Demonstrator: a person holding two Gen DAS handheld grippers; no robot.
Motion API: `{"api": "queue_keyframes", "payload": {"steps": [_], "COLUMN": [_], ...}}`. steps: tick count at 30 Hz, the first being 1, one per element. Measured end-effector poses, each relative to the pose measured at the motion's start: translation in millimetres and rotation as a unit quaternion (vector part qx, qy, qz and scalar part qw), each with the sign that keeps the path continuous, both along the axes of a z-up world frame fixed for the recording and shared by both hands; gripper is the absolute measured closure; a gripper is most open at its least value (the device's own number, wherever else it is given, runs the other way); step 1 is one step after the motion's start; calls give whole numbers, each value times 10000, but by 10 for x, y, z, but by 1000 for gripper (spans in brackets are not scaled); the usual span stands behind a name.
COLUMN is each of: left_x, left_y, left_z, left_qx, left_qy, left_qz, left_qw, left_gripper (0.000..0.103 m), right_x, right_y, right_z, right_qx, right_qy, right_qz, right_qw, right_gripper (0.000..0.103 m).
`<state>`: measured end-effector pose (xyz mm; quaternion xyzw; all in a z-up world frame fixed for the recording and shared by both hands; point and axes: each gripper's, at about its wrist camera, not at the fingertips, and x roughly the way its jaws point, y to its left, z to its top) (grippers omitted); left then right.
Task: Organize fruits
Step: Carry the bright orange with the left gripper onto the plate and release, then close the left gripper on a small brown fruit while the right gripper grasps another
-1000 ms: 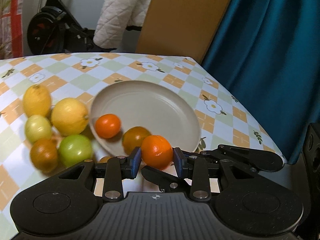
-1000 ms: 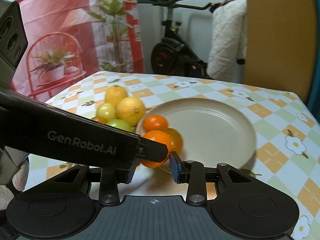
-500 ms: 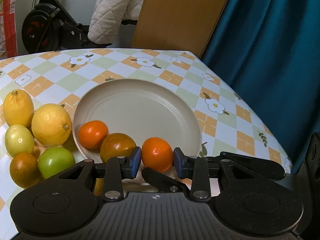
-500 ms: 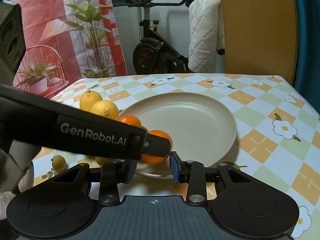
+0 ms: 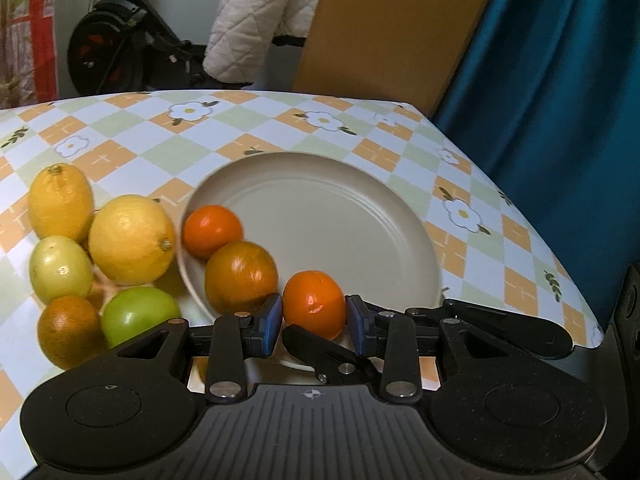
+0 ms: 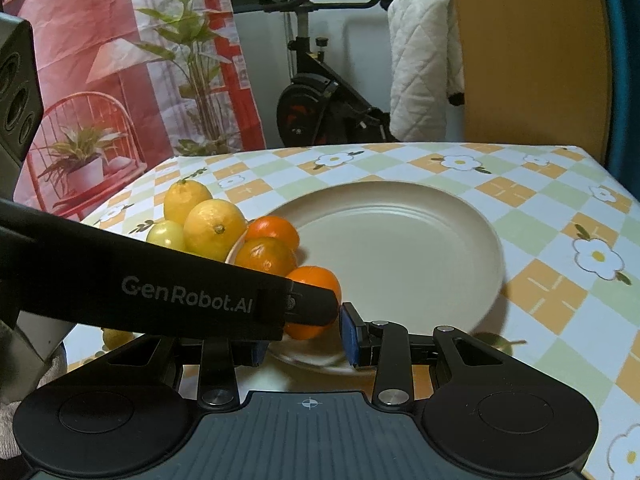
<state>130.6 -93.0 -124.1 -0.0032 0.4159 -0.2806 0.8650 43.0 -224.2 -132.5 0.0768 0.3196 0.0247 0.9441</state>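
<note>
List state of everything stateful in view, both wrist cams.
Left gripper, shut on small bright orange mandarin.
Right gripper, one pad hidden; grip unclear.
Round beige plate, upright, two orange fruits at its left edge.
Cluster of yellow, green and brownish fruits, off plate, to its left.

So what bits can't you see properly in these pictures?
- Right wrist view: the left tool covers part of the held orange, the green fruit and the right tool's left finger.
- Left wrist view: the plate's near rim is hidden behind the tool body; a black finger crosses below the orange.
- Right wrist view: a small yellow fruit is mostly hidden under the left tool.
</note>
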Motion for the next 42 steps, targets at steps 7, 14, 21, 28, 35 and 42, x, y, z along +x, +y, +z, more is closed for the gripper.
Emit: {"api": "queue_keyframes", "payload": {"steps": [7, 14, 21, 28, 35, 42], "left_x": [96, 105, 92, -46, -248, -371], "left_y": [99, 124, 201, 475, 875, 1288], "left_z": [-11, 3, 73, 271, 389, 325], "left_qx": [-38, -27, -18, -194, -323, -419], "left_qy": [21, -40, -67, -303, -483, -487], "left_qz": [251, 310, 439, 599, 935, 1414], "left_qw": [9997, 9995, 9990, 9976, 9939, 9879], "left_gripper": [66, 66, 66, 65, 66, 66], "right_x": [155, 185, 123, -69, -168, -159], "right_y": [47, 34, 16, 72, 237, 465], "right_z": [-22, -33, -7, 116, 205, 217], "right_qx": [97, 159, 147, 26, -79, -304], "right_qy": [53, 72, 85, -117, -216, -143], "right_qz": [120, 130, 44, 53, 389, 744], "right_qw": [9999, 9998, 9998, 9999, 9990, 9967], "right_gripper": [70, 69, 69, 68, 69, 74]}}
